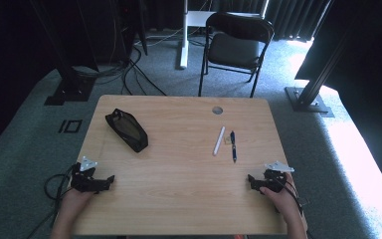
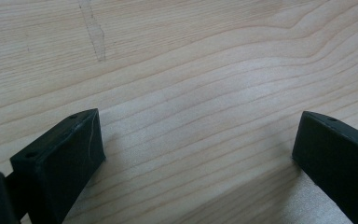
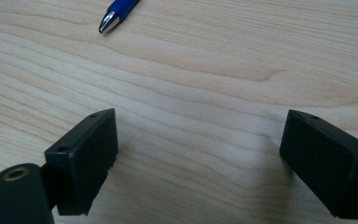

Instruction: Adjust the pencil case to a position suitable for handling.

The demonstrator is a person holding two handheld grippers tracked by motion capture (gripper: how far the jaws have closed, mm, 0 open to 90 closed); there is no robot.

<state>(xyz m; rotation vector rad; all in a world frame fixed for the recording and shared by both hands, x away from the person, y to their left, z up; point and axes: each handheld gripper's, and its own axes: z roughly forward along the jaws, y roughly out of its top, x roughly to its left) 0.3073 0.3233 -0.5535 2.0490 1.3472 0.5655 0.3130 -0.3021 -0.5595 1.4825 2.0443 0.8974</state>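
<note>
A black zip pouch (image 1: 126,130) lies on the left half of the wooden table (image 1: 179,169). Right of centre lie a white pen (image 1: 219,141) and a blue pen (image 1: 233,145) side by side, with a small pale scrap (image 1: 227,139) between them. My left gripper (image 1: 110,179) rests at the table's near left edge, open, with bare wood between its jaws (image 2: 198,154). My right gripper (image 1: 251,180) rests at the near right, also open and empty (image 3: 198,149). The blue pen's silver tip (image 3: 114,16) shows ahead of the right jaws.
A round cable hole (image 1: 217,110) sits at the table's far edge. A black folding chair (image 1: 235,47) and a white desk leg (image 1: 183,35) stand beyond the table. Cables (image 1: 54,191) trail off the left edge. Black frame feet stand on the carpet at both sides.
</note>
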